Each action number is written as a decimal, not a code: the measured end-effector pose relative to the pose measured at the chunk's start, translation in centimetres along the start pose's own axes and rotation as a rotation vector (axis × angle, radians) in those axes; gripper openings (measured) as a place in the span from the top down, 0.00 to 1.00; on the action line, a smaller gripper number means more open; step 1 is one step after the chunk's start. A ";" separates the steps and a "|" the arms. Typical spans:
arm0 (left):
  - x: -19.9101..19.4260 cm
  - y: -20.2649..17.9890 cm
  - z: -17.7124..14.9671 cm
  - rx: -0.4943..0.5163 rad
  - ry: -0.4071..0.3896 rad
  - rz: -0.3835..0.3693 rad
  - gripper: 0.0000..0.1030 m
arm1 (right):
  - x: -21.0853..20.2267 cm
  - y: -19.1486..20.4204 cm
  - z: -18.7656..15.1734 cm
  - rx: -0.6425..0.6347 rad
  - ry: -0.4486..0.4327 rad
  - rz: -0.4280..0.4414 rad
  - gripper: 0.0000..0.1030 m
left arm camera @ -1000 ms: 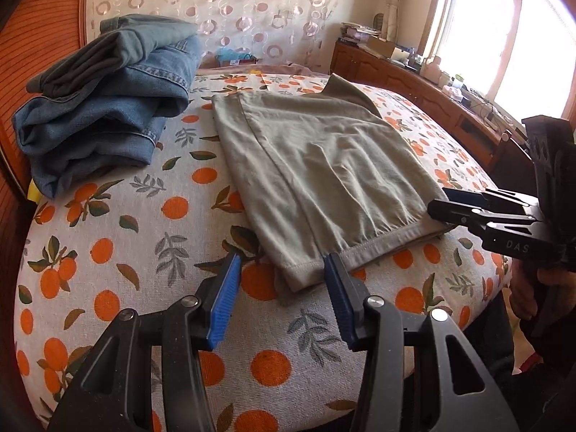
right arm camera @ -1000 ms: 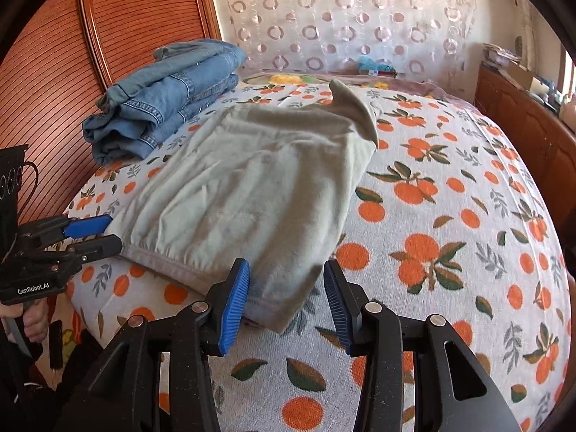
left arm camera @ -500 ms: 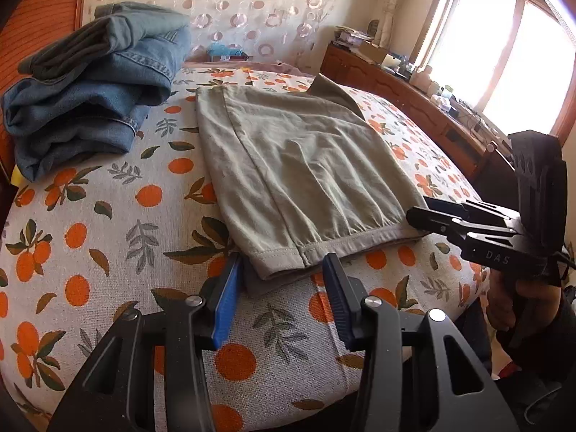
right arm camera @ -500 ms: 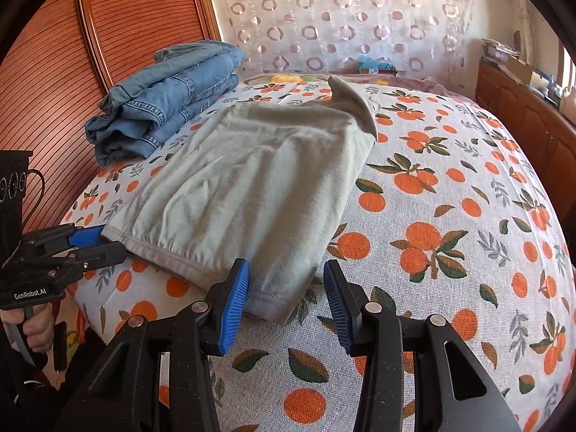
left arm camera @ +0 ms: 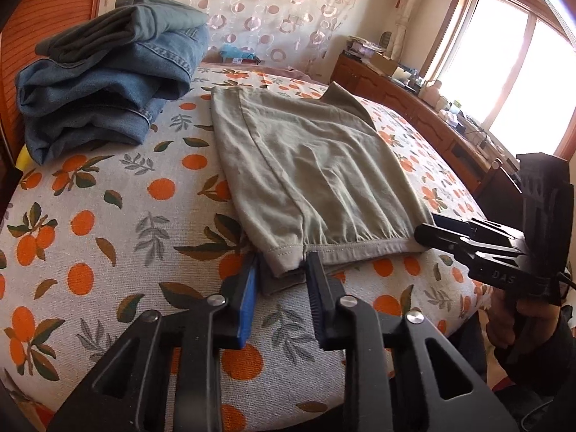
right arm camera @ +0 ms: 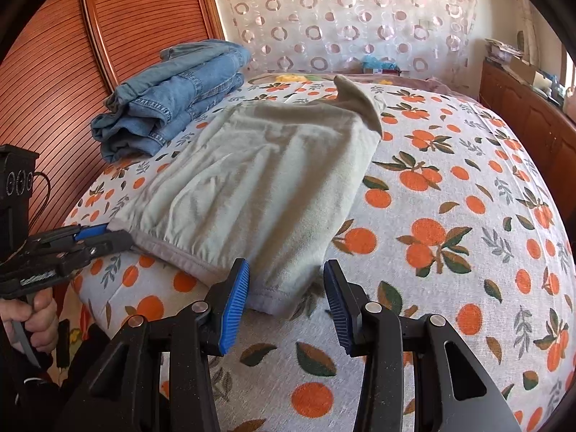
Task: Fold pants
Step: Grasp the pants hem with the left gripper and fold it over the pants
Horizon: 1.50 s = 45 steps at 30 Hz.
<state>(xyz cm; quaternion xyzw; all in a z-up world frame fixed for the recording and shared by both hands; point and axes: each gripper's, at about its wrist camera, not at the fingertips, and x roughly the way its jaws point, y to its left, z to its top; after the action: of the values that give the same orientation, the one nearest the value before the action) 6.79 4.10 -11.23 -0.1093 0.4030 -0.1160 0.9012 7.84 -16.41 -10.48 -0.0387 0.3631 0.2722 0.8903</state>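
The folded pale olive-green cotton pants lie flat on the bed's white cloth printed with oranges and leaves, with the hemmed, gathered edge toward the near side of the bed and one pointed corner raised at the far end. The left gripper, a black two-finger tong with blue ribbed pads, sits at the near left corner of the pants; its jaws have just been closing, the hem corner lies between them, and the pads stand close on either side of the fabric, but a firm clamp cannot be confirmed. In the right wrist view this same tool appears at the left edge with its tips at the pants corner, its trigger handle held in the person's left hand. The right gripper, of the same build, straddles the near right corner of the pants with its jaws released; clear gaps separate both pads from the cloth. The person's right hand holds its handle. A folded stack of blue denim jeans lies near the reddish slatted wooden headboard, apart from the pants. A wooden sideboard carrying small items runs beneath the window.
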 end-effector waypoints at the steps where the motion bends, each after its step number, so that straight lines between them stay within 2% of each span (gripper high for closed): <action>1: 0.0 0.0 0.0 -0.001 0.001 0.000 0.75 | 0.0 0.1 -0.1 -0.004 0.001 0.004 0.57; 7: -0.1 0.1 -0.2 0.000 -0.007 0.002 0.76 | -0.2 0.6 -0.5 -0.031 0.007 0.017 0.58; 11: -0.1 -0.3 -0.3 0.019 -0.016 0.026 0.77 | -0.1 0.7 -0.5 -0.024 0.009 0.029 0.73; 12: 0.0 -0.3 -0.3 0.017 -0.018 0.024 0.83 | -0.1 0.8 -0.5 -0.027 0.008 0.030 0.77; 15: 0.0 -0.2 -0.4 0.022 -0.016 0.011 0.87 | -0.2 1.0 -0.6 -0.040 0.001 0.033 0.85; 19: -0.4 -0.5 -0.5 0.019 0.003 -0.005 0.93 | -0.7 0.8 -0.7 -0.028 0.006 0.062 0.89; 27: -3.1 -1.6 -0.8 0.042 -0.009 -0.025 0.93 | -3.4 0.7 -1.6 -0.014 -0.010 0.123 0.89; 32: -2.4 -1.7 2.2 0.063 -0.037 -0.023 0.93 | -4.4 0.2 0.4 -0.015 -0.063 0.121 0.89; 36: -0.7 -1.7 5.5 0.100 -0.052 -0.005 0.93 | -4.4 -1.0 3.6 -0.013 -0.104 0.109 0.89; 39: 0.7 -1.6 8.4 0.148 -0.066 0.036 0.93 | -2.7 -2.0 6.3 -0.020 -0.098 0.090 0.89; 45: 4.2 -0.4 13.1 0.142 -0.050 0.052 0.93 | 1.7 -3.7 10.3 -0.015 -0.045 0.065 0.89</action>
<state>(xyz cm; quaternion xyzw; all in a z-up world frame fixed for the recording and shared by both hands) 19.33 3.79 -5.54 -0.0376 0.3736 -0.1180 0.9193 17.17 -16.01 -4.60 -0.0271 0.3420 0.3046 0.8885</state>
